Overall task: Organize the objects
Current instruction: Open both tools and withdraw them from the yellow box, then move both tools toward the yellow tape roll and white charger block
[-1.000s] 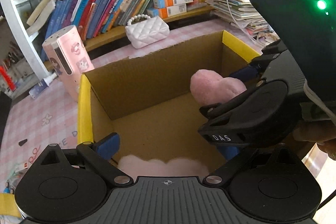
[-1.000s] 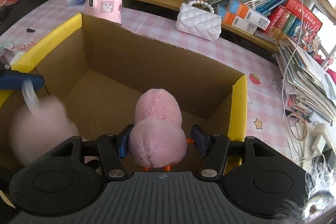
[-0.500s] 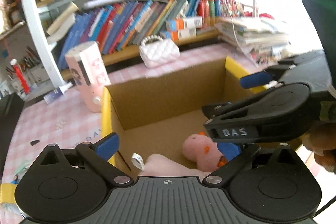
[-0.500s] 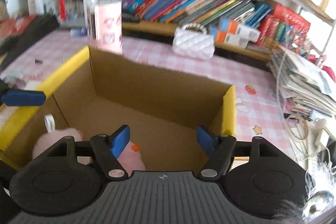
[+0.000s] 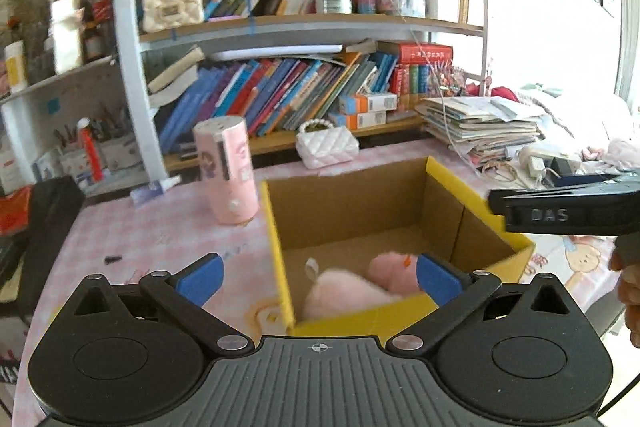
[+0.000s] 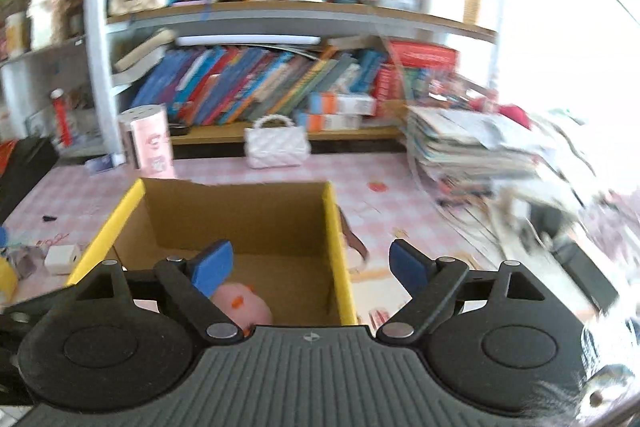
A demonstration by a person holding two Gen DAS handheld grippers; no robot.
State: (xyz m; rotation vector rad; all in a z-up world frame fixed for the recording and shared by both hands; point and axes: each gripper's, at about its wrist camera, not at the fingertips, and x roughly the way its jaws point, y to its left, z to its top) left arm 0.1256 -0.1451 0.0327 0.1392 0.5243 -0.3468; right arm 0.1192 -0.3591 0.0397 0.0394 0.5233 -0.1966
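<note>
Both grippers have pulled back and up from the cardboard box, leaving two pink plush toys inside on its floor. Left gripper stands wide and empty; right gripper is opening, nothing between its blue pads.

Both pulled up and back from the cardboard box, so way more shelf in view now. Right gripper no longer clamped on the round pink plush, jaws opening, nothing between them. Plush now down on the box floor, next to the paler pink plush. Left gripper clear of the box too, empty.
</note>
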